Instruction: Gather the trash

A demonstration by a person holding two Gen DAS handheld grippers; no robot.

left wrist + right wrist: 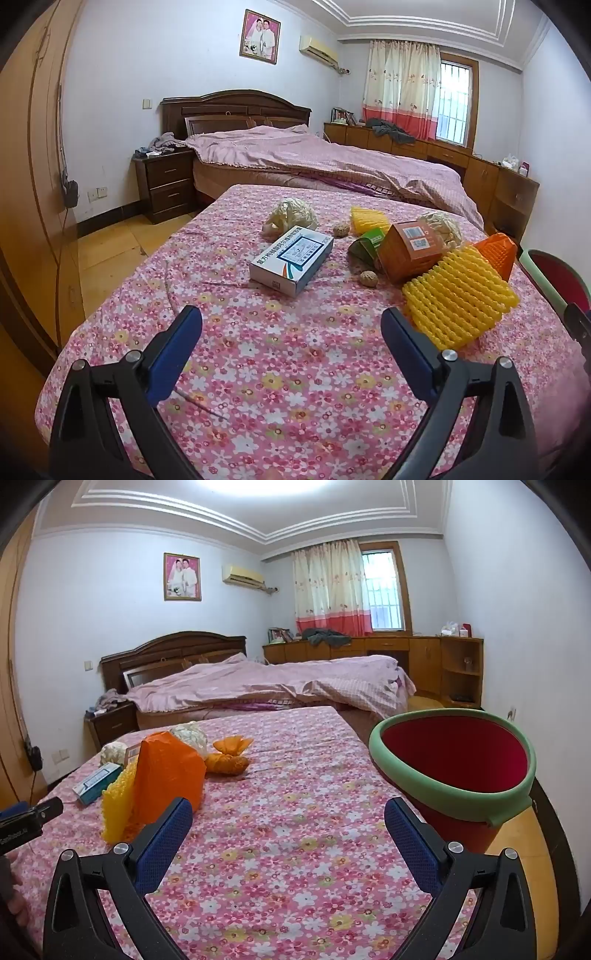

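- Floral sheet (280, 354) fills the foreground, a pink flowered surface with all the trash lying at its far half.
- Red bin (454, 760) with a green rim sits at the right edge of the sheet, mouth open, well apart from the pile.
- Yellow foam net (458, 299) lies nearest the left gripper, just beside its right finger, touching the orange bag (496, 254) behind it.
- Orange carton (410, 251) leans in the middle of the pile, a green wrapper (365, 245) against its left side.
- White and blue box (291, 260) lies flat, apart to the left of the pile.
- Crumpled paper (291, 218) sits behind that box; two small nuts (369, 277) lie near the carton.
- Left gripper (291, 332) hovers over bare sheet, jaws spread wide, nothing between them.
- Right gripper (288, 825) too: jaws wide apart, empty, between the pile and the bin.
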